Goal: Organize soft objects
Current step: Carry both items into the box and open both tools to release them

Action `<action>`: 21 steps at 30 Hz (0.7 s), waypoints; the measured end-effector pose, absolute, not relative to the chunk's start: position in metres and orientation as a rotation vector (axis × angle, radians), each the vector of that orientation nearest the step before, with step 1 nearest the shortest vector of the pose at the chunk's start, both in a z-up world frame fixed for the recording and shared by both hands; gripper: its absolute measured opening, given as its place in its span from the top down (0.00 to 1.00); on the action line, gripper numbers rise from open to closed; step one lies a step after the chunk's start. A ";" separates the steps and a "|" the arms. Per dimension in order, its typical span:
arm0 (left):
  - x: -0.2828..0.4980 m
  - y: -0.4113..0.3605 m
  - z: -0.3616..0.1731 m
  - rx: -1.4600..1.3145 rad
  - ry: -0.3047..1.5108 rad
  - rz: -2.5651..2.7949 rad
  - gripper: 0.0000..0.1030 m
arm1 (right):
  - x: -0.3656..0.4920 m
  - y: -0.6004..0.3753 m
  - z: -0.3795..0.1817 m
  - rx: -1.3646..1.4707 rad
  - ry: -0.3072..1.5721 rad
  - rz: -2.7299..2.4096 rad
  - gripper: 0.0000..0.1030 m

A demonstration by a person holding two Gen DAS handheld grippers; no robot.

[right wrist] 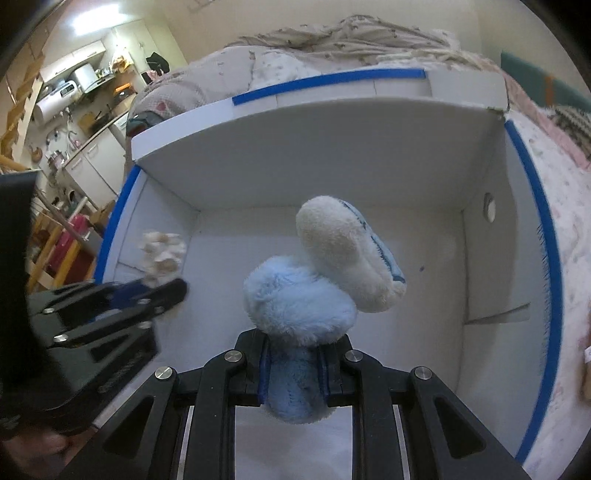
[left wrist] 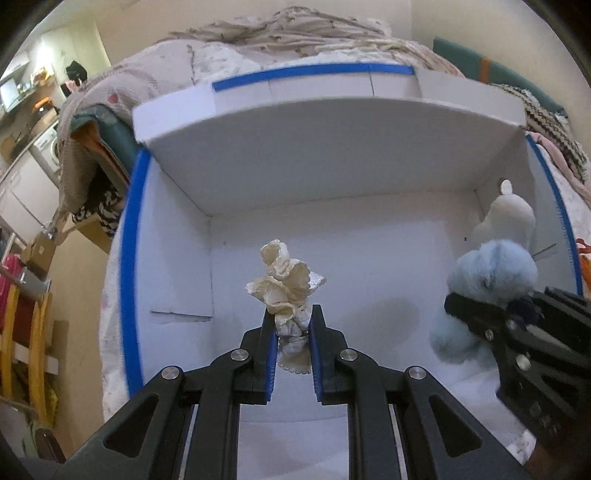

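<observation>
My left gripper (left wrist: 291, 321) is shut on a crumpled cream lace cloth (left wrist: 282, 286) and holds it over the open white box (left wrist: 332, 155). My right gripper (right wrist: 293, 350) is shut on a fluffy light-blue and cream plush slipper (right wrist: 299, 299), also over the box. In the left wrist view the slipper (left wrist: 491, 273) and the right gripper (left wrist: 491, 317) sit at the right. In the right wrist view the left gripper (right wrist: 151, 291) with the cream cloth (right wrist: 162, 251) sits at the left, blurred.
The white box has blue tape on its rims (left wrist: 131, 266) and a raised lid (right wrist: 314, 125); its floor (left wrist: 369, 258) is bare white. It rests on a bed with patterned blankets (left wrist: 288, 29). A kitchen (right wrist: 81, 96) and wooden furniture (left wrist: 22, 332) lie to the left.
</observation>
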State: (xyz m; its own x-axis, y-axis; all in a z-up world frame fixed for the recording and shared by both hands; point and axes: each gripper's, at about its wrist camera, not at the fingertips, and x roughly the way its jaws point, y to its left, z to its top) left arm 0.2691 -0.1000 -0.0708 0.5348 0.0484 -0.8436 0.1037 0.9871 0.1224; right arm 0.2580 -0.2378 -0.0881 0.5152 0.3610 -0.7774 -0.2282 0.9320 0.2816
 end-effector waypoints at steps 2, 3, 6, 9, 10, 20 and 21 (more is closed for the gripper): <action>0.274 -0.099 -0.078 0.154 1.029 -0.029 0.86 | 0.257 -0.237 -0.090 0.131 0.972 0.345 0.79; 0.276 -0.099 -0.081 0.150 1.039 -0.025 0.86 | 0.257 -0.236 -0.090 0.124 0.976 0.344 0.78; 0.281 -0.099 -0.092 0.154 1.065 -0.012 0.86 | 0.258 -0.234 -0.094 0.108 0.995 0.331 0.78; 0.283 -0.097 -0.099 0.157 1.082 -0.006 0.86 | 0.260 -0.234 -0.100 0.096 1.010 0.323 0.78; 0.283 -0.097 -0.102 0.160 1.090 -0.006 0.86 | 0.260 -0.234 -0.101 0.106 1.015 0.328 0.78; 0.288 -0.102 -0.109 0.194 1.103 0.016 0.80 | 0.264 -0.235 -0.099 0.152 1.025 0.342 0.64; 0.288 -0.104 -0.108 0.198 1.103 0.011 0.79 | 0.263 -0.236 -0.098 0.159 1.021 0.344 0.59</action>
